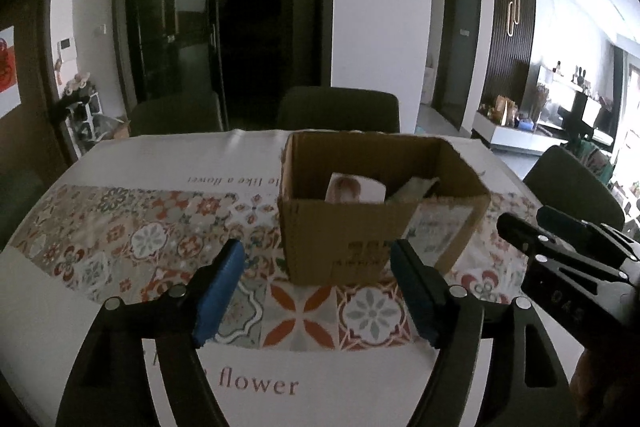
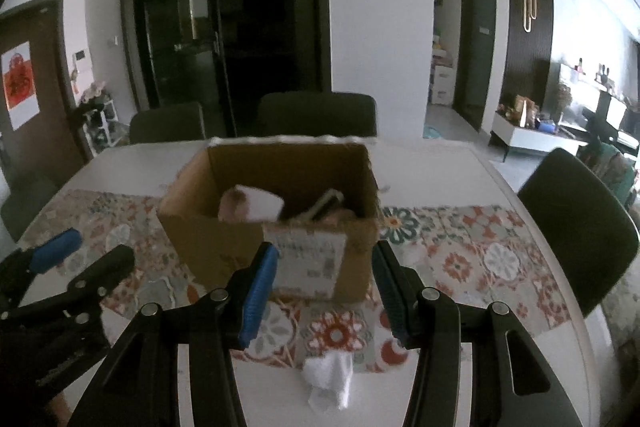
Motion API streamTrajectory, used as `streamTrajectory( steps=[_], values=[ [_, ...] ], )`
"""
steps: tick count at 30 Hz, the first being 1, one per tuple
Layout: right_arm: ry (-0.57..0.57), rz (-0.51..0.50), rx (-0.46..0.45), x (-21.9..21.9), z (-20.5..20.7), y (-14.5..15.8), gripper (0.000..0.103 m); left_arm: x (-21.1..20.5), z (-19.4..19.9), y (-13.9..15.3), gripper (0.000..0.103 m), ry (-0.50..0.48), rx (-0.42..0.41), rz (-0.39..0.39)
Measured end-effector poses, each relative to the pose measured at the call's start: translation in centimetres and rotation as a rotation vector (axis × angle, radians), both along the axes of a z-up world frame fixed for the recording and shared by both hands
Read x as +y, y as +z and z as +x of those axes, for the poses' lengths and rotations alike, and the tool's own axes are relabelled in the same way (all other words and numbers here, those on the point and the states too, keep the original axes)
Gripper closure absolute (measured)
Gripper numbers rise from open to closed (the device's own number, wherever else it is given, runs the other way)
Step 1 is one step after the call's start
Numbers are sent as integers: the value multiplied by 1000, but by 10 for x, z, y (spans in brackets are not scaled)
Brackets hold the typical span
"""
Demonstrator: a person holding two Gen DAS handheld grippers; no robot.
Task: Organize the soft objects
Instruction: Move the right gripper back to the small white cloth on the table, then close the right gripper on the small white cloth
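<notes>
An open cardboard box [image 1: 372,239] stands on the patterned table runner; it also shows in the right wrist view [image 2: 224,231]. Inside it lie a white and pink soft item [image 1: 354,189] [image 2: 252,207] and a pale flat item [image 1: 412,187] [image 2: 328,205]. A crumpled white soft item [image 2: 330,377] lies on the table in front of the box, just below my right gripper [image 2: 324,263]. My right gripper is open and empty. My left gripper [image 1: 316,259] is open and empty, facing the box's near wall. The right gripper also shows at the right of the left wrist view [image 1: 560,247].
The table [image 1: 120,155] is white with a floral runner [image 1: 120,239]. Dark chairs stand at the far side [image 1: 338,109] and the right [image 2: 576,223]. A white pillar [image 1: 380,7] and dark glass doors stand behind.
</notes>
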State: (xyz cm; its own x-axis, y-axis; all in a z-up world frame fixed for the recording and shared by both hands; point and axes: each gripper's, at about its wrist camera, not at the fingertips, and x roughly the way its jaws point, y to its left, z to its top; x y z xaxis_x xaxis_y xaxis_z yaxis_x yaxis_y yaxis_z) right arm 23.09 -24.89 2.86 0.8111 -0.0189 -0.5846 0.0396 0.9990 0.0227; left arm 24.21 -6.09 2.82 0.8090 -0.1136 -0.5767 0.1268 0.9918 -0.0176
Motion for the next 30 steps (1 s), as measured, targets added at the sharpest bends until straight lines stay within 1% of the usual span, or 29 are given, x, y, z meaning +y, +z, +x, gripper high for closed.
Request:
streamTrajectory(
  steps=[3,8,18,25,30],
  values=[
    [-2,14,33,-2,-7,-14,52,-3,-10,-12,22,-3,13,27],
    [0,33,93,-4,-17,-44,52,-4,-17,-38,22,-11,79,37],
    [-9,47,200,-3,-28,-91,52,-6,-24,-84,22,-14,187,69],
    [-8,76,262,-4,-26,-118,52,-8,-19,-112,22,-14,277,81],
    [-12,102,323,-5,-15,-143,52,-10,-10,-126,22,-6,314,106]
  ],
)
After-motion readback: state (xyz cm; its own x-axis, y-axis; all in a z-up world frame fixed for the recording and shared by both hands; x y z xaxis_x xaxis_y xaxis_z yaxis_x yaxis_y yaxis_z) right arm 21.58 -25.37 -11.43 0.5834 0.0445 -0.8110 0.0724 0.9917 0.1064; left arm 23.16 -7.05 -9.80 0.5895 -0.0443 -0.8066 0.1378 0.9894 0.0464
